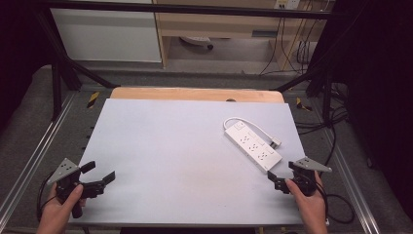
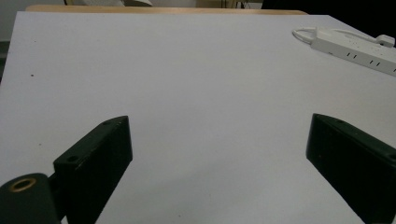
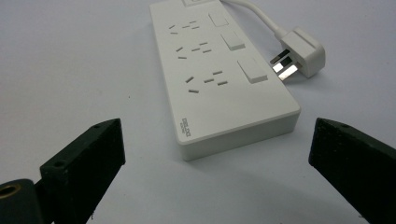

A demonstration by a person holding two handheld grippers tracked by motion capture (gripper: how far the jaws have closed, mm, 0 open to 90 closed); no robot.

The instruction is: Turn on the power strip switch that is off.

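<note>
A white power strip [image 1: 252, 145] is lying flat on the right half of the pale table [image 1: 170, 161], running slantwise, with its white cable [image 1: 243, 121] looping around the far end and its plug [image 1: 275, 144] resting on the table just beside its right edge. In the right gripper view, the strip is showing 3 socket groups and 3 switches, and its near end is sitting just ahead of the 2 black jaws. The right gripper [image 1: 282, 176] is hovering near this end with its jaws standing wide apart, touching nothing. The left gripper [image 1: 100, 178] is waiting at the near left corner of the table, well apart from the strip, and its jaws are also spread apart with only bare table between them.
</note>
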